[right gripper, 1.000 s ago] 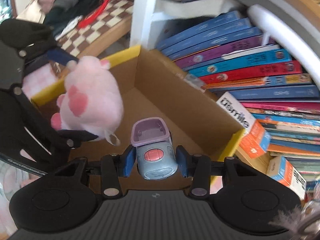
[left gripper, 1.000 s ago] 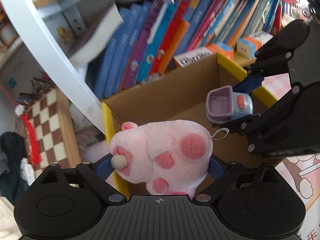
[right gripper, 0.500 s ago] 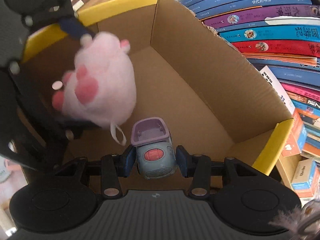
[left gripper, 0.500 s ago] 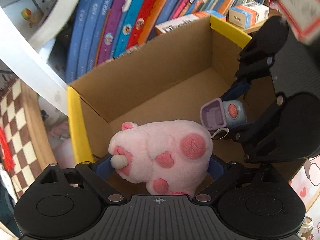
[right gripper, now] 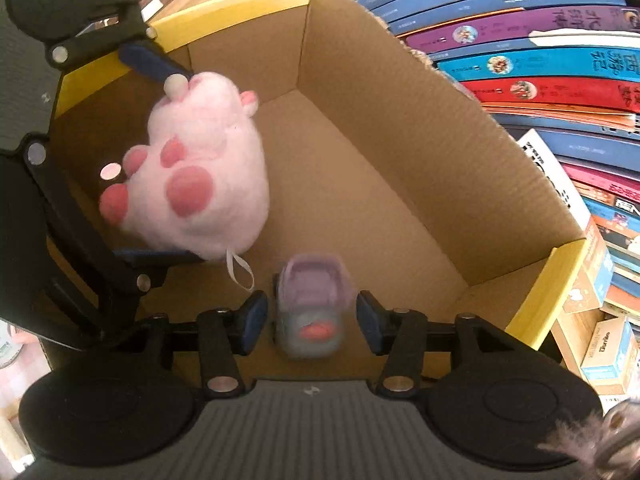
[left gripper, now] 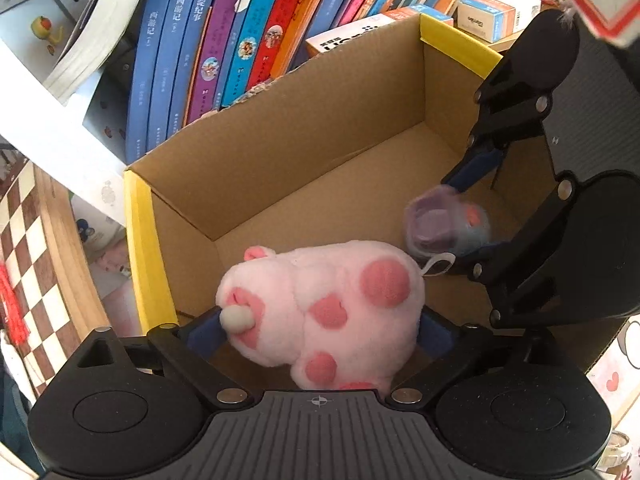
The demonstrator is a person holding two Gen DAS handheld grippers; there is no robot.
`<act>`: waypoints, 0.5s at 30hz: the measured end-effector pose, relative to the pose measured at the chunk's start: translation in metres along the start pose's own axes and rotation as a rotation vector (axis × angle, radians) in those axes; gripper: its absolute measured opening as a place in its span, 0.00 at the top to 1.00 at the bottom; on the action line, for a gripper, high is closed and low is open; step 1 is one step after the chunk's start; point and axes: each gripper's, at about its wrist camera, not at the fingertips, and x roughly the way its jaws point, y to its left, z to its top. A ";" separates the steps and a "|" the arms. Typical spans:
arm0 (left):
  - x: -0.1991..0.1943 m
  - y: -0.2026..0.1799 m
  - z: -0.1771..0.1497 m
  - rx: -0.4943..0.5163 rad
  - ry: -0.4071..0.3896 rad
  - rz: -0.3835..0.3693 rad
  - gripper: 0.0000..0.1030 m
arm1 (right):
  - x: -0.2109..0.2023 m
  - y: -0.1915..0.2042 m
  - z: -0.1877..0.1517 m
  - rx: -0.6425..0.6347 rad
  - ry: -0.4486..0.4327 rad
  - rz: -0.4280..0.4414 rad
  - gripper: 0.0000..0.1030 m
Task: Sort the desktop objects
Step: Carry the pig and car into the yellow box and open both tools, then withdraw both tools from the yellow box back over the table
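A pink plush toy with darker pink spots (left gripper: 320, 304) hangs over the left half of an open cardboard box with yellow-taped rims (left gripper: 140, 240). My left gripper (left gripper: 320, 332) is shut on it, one blue pad on each side. In the right wrist view the plush (right gripper: 200, 176) sits at the left, still in that gripper (right gripper: 158, 160). My right gripper (right gripper: 310, 320) is low inside the box (right gripper: 548, 280) and its jaws are opening. A small grey-blue toy with a lilac top and red button (right gripper: 310, 312) lies blurred between its pads, clear of both. The same toy (left gripper: 448, 228) shows beside the right gripper (left gripper: 472, 212).
A row of upright books (left gripper: 240, 32) stands right behind the box, seen as stacked spines (right gripper: 540, 60) in the right wrist view. Small cartons (right gripper: 608, 348) lie past the box's right end. A checkered board (left gripper: 24, 240) is off to the left.
The right gripper's pads have spread apart and the grey-blue toy has slipped free, now blurred and lower between them. Both grippers sank into the box earlier. The left still grips the plush.
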 end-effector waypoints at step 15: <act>-0.074 0.005 -0.019 -0.035 -0.162 0.109 0.04 | -0.080 0.003 -0.013 0.039 -0.196 -0.080 0.22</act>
